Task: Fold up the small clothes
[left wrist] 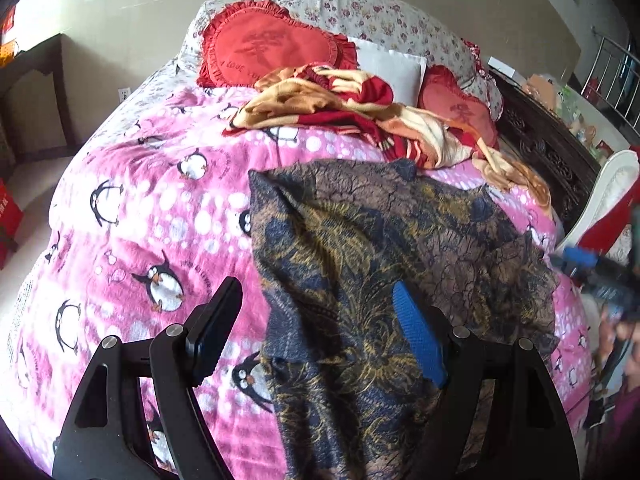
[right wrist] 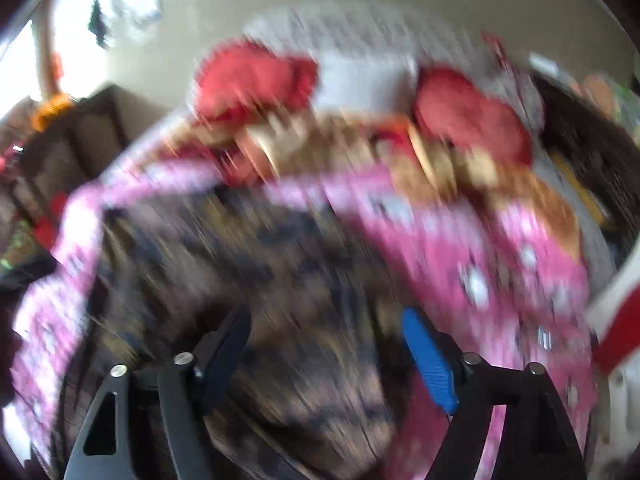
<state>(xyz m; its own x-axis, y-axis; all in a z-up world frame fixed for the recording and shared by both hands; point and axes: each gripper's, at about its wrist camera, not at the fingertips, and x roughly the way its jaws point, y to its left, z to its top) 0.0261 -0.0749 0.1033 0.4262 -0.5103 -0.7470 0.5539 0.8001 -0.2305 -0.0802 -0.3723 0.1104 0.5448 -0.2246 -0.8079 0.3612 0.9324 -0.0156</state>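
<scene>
Item: one dark patterned garment point(left wrist: 360, 248), navy and brown with gold leaf print, lying on the pink penguin bedspread point(left wrist: 132, 208) of the bed, toward the near right part of it.

Condition: partly folded at best. The cloth lies in a rough slab with a fairly straight left edge and a squared far-left corner, but the right side is rumpled and lumpy, and creases run across the middle. Judged: an early fold may be in, the tidy final folds are still to do.

Orientation: long axis runs from the near edge of the bed away toward the pillows point(left wrist: 276, 48), leaning slightly right at the far end. Which end is collar or hem cannot be told.

Left tongs point(left wrist: 320, 320): open, empty, poised over the garment's near left edge.

Right tongs point(right wrist: 326, 340): open, nothing held between the pads; view heavily blurred, garment point(right wrist: 248, 280) beneath.

Also present: red-and-cream blanket point(left wrist: 360, 116), bunched beyond the garment.
</scene>
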